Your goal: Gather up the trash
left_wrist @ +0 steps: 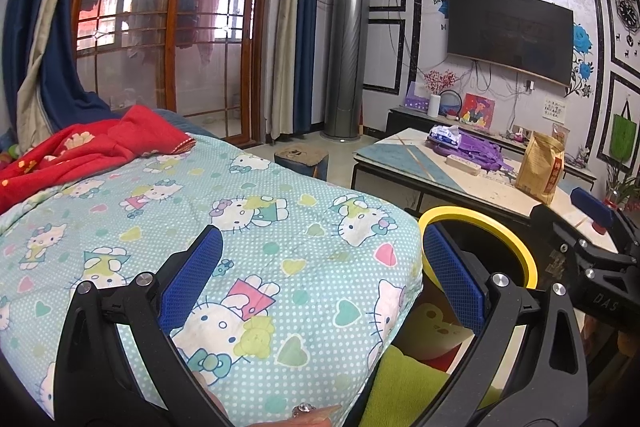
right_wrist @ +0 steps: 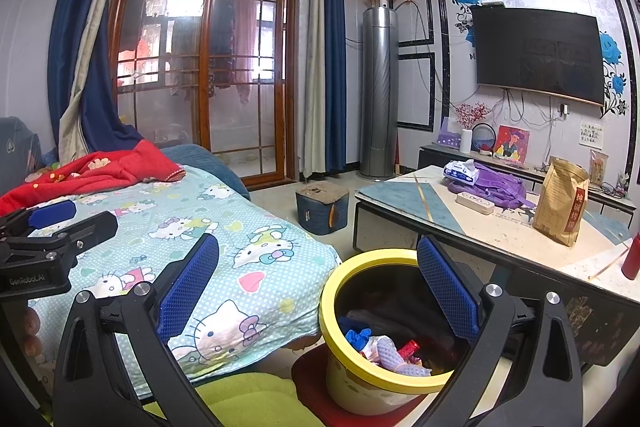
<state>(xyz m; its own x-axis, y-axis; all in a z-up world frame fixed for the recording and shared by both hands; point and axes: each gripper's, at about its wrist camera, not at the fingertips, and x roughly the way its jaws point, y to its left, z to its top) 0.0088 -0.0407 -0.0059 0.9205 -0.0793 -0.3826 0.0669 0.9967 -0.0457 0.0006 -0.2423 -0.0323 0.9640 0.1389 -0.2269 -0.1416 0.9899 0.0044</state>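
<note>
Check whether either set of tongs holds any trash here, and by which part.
Nothing is held: left tongs and right tongs are both open and empty, above the bed and bin.

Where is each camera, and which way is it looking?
Left wrist: sits on the left gripper, open, above the bed, facing the TV; a fingertip shows below.
Right wrist: sits on the right gripper, open, above the bin, facing the same wall.
Shared: bed, bin, table, TV.
</note>
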